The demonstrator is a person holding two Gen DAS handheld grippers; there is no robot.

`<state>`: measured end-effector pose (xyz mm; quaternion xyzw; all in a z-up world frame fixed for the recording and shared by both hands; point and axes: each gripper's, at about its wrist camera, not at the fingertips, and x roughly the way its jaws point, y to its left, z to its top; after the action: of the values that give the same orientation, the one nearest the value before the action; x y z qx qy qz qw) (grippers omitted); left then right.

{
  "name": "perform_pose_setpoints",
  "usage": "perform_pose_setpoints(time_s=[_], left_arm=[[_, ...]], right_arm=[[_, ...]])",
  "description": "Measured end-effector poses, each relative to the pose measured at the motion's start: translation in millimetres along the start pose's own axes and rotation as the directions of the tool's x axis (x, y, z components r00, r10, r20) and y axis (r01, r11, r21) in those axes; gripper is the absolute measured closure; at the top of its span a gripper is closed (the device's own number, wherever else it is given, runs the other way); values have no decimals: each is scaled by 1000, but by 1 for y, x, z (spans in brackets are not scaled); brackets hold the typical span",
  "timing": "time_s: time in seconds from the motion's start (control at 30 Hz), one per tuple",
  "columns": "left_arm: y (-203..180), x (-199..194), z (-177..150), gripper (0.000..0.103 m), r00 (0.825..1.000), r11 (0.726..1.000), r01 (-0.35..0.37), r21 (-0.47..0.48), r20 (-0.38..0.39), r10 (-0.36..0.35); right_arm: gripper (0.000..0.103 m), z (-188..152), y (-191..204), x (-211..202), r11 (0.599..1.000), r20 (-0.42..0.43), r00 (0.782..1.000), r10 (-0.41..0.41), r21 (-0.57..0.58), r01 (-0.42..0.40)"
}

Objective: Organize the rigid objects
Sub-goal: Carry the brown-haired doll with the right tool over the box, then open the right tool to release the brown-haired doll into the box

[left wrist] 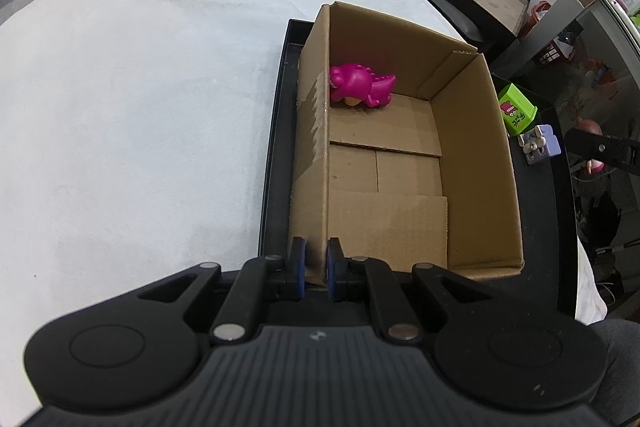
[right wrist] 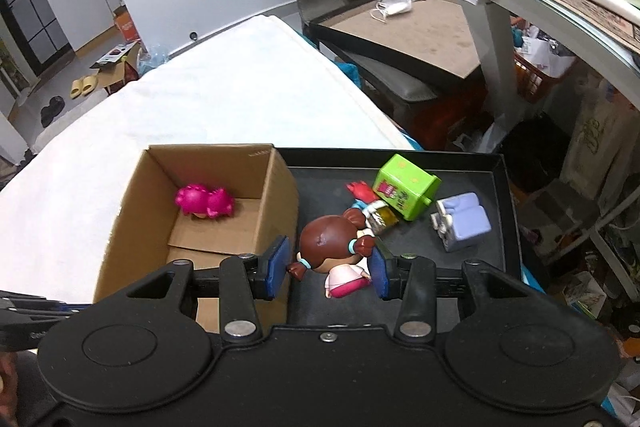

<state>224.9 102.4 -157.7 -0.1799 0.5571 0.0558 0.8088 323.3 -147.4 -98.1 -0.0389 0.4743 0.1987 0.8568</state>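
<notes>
Left wrist view: the left claw [left wrist: 315,261] pinches the cardboard box [left wrist: 476,163] near wall; keep it steady. Right wrist view: the right claw [right wrist: 329,269] brackets the doll [right wrist: 334,251] on the tray [right wrist: 508,211], apparently not yet clenched; squeeze the head, then lift left into the box.

From my right wrist view, the right hand-held gripper [right wrist: 329,269] has its jaws apart on either side of a brown-haired doll figure [right wrist: 334,247]; I cannot tell whether the blue pads [right wrist: 279,262] touch it. The doll lies on a black tray [right wrist: 510,195]. Farther right on the tray sit a green cube toy [right wrist: 406,185], tilted, and a lavender block toy [right wrist: 462,221]. A small red figure [right wrist: 361,190] lies just beside the green cube. At left stands an open cardboard box [right wrist: 280,195] containing a magenta dinosaur toy [right wrist: 205,201] in its far corner. The tray rests on a white bed [right wrist: 240,95].
</notes>
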Motion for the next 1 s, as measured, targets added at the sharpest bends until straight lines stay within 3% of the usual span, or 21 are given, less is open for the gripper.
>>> perform_pose_setpoints(time_s=[1.0], left_arm=[[7, 1, 1, 93, 1000, 1000, 30, -8, 7, -30]], right_arm=[[61, 27, 73, 26, 991, -17, 999, 47, -124, -49]])
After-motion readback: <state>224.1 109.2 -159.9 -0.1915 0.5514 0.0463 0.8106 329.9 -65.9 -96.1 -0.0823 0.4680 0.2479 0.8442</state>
